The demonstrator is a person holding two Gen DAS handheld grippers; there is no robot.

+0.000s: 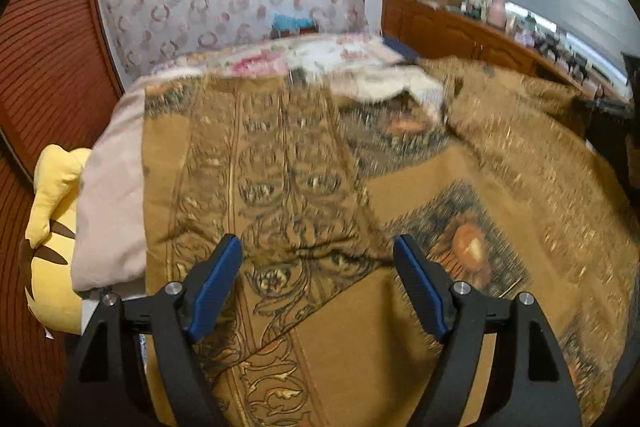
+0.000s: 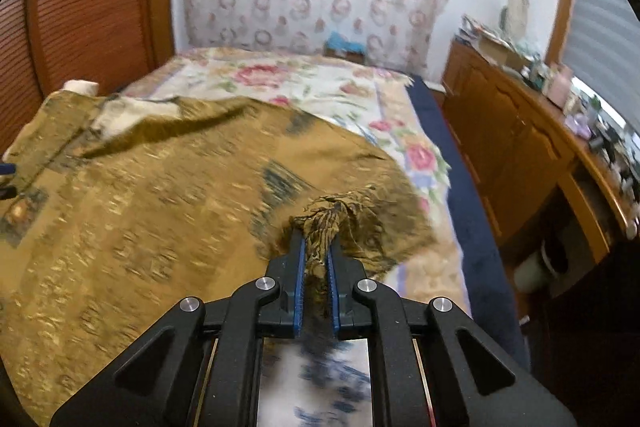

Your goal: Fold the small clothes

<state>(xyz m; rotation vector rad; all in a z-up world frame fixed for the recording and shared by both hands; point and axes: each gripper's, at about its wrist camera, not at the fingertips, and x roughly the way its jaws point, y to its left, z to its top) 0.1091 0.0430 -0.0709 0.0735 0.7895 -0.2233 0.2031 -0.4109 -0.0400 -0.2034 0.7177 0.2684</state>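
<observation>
Mustard patterned cloth (image 2: 160, 207) sprawls from seven toward one o'clock; right gripper (image 2: 318, 247) fingers clamp its bunched corner, left gripper (image 1: 318, 251) fingers apart, empty.

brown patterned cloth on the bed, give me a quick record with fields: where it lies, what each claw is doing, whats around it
cloth: brown patterned cloth spread over the bed, creased, not yet folded
under it: floral bedsheet, showing at the far end
right claw: right claw shut on a bunched edge of the cloth
left claw: left claw open above the cloth, nothing between its pads
beside bed: yellow plush toy by a pale pillow; wooden cabinet with clutter on top
image quality: both views blurred
</observation>
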